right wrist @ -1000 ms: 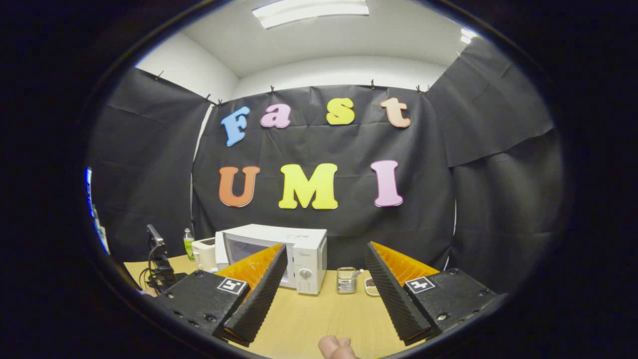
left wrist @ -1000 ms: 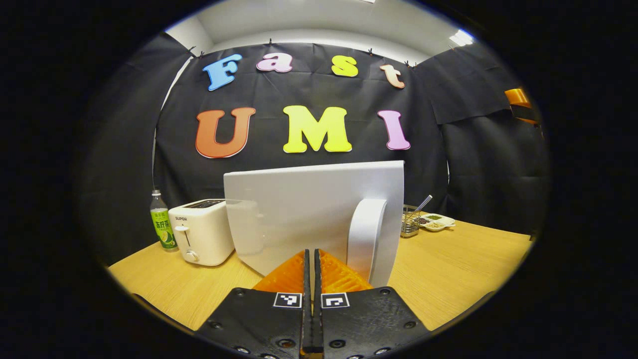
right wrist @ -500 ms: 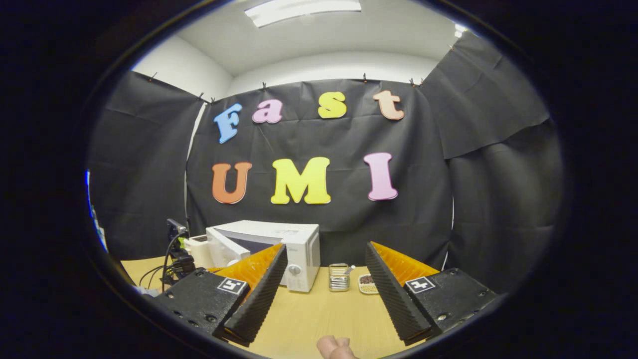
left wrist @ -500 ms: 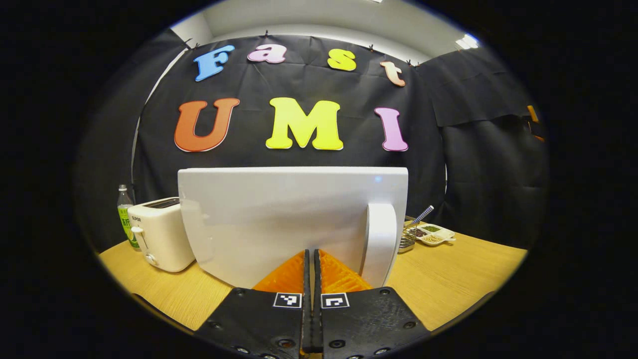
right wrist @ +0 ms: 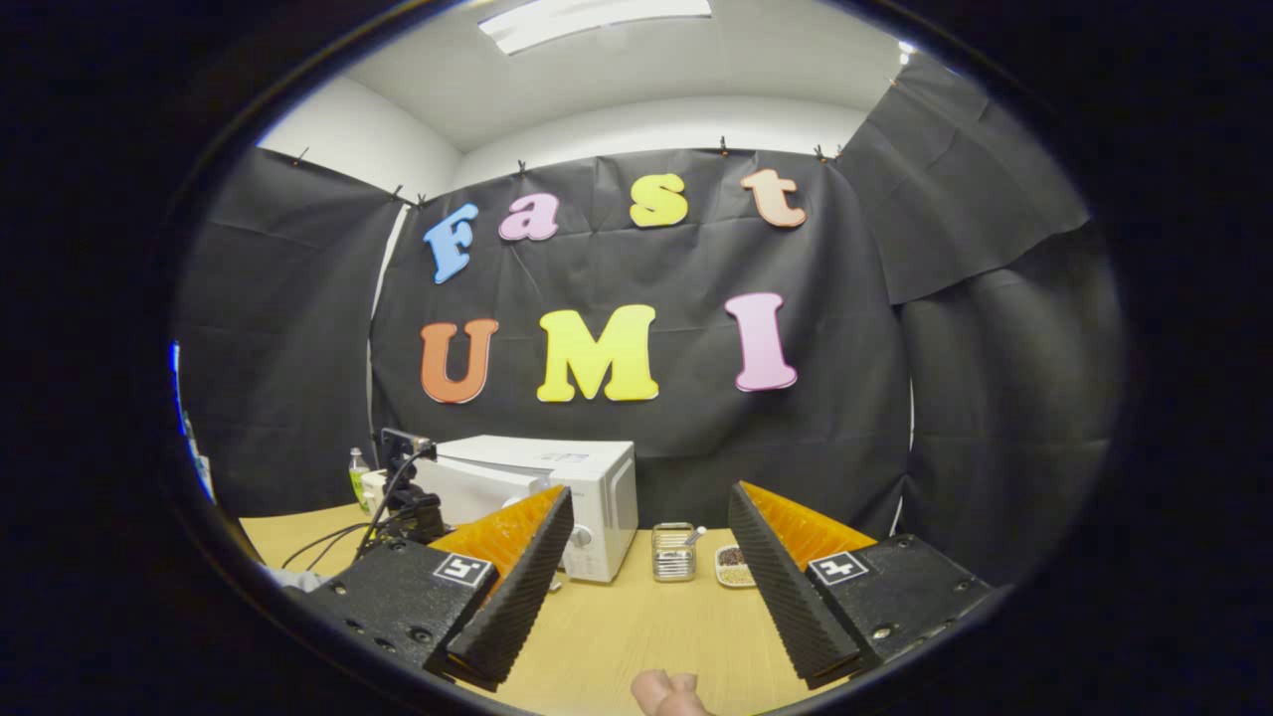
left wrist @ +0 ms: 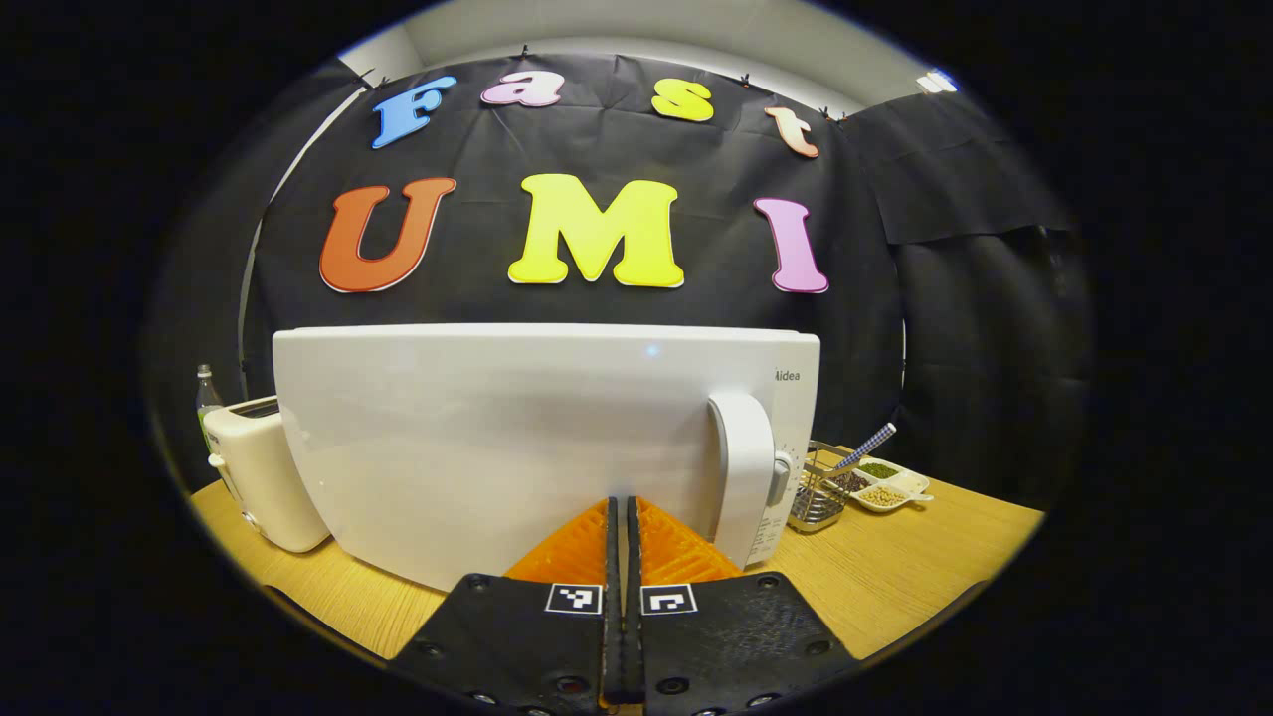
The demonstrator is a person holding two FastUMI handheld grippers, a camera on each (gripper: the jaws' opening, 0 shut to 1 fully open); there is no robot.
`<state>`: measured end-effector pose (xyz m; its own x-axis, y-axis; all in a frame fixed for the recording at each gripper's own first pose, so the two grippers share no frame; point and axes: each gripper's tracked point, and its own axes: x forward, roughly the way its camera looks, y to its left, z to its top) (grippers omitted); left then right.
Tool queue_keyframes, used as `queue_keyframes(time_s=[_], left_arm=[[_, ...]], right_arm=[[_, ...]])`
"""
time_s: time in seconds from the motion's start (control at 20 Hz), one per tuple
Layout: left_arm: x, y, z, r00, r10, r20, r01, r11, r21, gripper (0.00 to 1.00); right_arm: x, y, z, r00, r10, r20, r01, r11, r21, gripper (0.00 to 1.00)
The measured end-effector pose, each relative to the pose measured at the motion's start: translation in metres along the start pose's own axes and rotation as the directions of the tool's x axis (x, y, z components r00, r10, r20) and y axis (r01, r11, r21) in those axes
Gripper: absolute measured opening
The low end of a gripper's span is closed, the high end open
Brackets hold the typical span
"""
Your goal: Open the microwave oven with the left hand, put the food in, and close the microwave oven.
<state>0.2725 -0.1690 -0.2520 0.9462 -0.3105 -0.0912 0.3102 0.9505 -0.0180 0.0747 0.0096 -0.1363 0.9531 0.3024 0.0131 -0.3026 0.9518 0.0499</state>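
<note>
The microwave door [left wrist: 497,438] has swung nearly closed, left gripper [left wrist: 624,522] pressing it.

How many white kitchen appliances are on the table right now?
2: the white microwave oven mid-table, directly ahead of the shut left gripper, and the white toaster beside it at its left. Anything behind the microwave is hidden.

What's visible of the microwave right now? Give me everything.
The microwave oven is a white, glossy box standing upright on the wooden table. Its door looks flush with the body, with a curved white handle at its right edge and a control panel with a round knob beside that. The shut left tool points at the door's lower face; contact cannot be told. A toaster stands close on its left.
</note>
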Motion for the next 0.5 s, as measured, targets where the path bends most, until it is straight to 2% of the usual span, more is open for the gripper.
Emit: queue_keyframes(time_s=[0.15, 0.25, 0.3, 0.5], left_arm=[[0.021, -0.001, -0.004, 1.000, 0.020, -0.023, -0.021, 1.000, -0.023, 0.00], [0.032, 0.001, -0.005, 0.998, 0.034, -0.045, -0.034, 0.999, 0.010, 0.00], [0.027, 0.001, -0.008, 0.997, 0.037, -0.066, -0.038, 0.999, -0.005, 0.00], [0.027, 0.002, -0.011, 0.996, 0.047, -0.074, -0.049, 0.999, -0.019, 0.00]], right_arm=[[0.007, -0.008, -0.013, 1.000, -0.003, -0.029, 0.003, 1.000, 0.019, 0.91], [0.006, -0.009, -0.017, 0.999, -0.002, -0.045, 0.004, 0.999, 0.040, 0.91], [0.004, -0.008, -0.018, 0.999, -0.002, -0.052, 0.004, 0.999, 0.048, 1.00], [-0.009, -0.009, -0.017, 0.998, -0.025, -0.057, 0.028, 0.998, 0.050, 1.00]])
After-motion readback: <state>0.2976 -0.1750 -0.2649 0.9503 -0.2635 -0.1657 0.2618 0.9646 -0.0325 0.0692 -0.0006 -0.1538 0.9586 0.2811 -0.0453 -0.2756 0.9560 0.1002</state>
